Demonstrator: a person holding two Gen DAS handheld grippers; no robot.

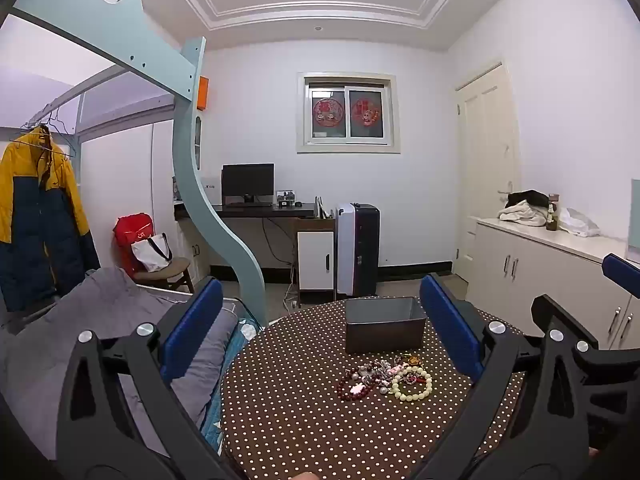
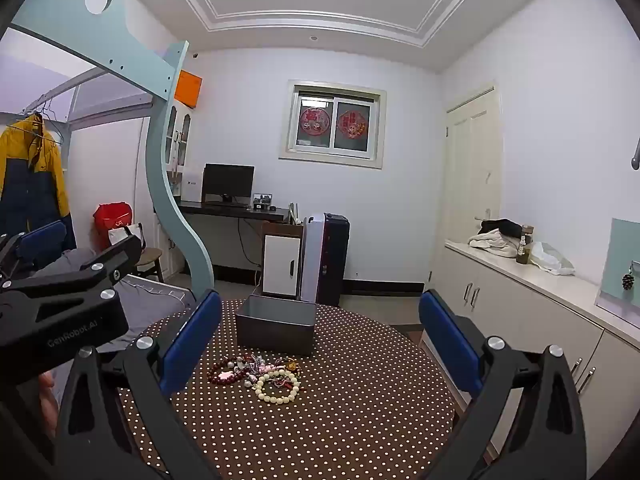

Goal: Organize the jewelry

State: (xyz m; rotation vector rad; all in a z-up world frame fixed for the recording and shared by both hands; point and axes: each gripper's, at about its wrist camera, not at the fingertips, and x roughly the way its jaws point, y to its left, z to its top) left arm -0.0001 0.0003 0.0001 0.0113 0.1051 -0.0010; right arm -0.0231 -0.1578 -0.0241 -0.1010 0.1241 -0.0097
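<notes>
A heap of jewelry (image 1: 384, 376) (image 2: 260, 372) lies on the round table (image 1: 288, 420) (image 2: 360, 420), which wears a brown polka-dot cloth. In the heap are a cream bead bracelet (image 1: 412, 385) (image 2: 278, 389) and a dark red bead bracelet (image 1: 354, 385) (image 2: 222, 376). Just behind the heap stands an open dark box (image 1: 384, 326) (image 2: 276, 326). My left gripper (image 1: 321, 304) (image 2: 80, 244) is open above the near table edge, holding nothing. My right gripper (image 2: 320, 300) (image 1: 580, 288) hovers beside it, to its right, also open and holding nothing. Both are short of the jewelry.
A bed with a grey quilt (image 1: 100, 320) adjoins the table on the left, beside a curved pale-blue loft post (image 1: 224, 220). White cabinets (image 2: 540, 312) run along the right wall. A desk, a monitor and a suitcase (image 1: 360, 248) stand at the far wall.
</notes>
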